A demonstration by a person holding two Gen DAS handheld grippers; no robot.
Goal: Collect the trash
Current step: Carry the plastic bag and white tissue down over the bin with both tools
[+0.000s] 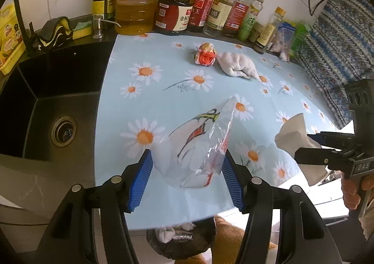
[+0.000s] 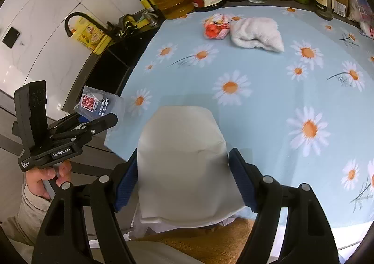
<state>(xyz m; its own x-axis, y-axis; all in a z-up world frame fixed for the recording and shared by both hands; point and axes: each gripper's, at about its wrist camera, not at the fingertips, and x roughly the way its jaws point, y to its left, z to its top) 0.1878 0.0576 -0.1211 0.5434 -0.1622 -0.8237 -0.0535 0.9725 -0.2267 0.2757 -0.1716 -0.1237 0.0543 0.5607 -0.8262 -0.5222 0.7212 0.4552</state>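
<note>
Both tools grip trash, left (image 1: 187, 165) a plastic wrapper (image 1: 198, 144), right (image 2: 183, 178) seemingly paper (image 2: 184, 165), over daisy-print tablecloth (image 1: 163, 91).

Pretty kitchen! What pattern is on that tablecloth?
Light blue tablecloth printed with white daisies with orange centres; clearest in the right wrist view.

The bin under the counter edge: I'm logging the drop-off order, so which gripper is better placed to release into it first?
Probably left. The left gripper, holding the plastic wrapper, sees the bin just below its fingers; the right gripper, holding white paper, shows no bin.
</note>
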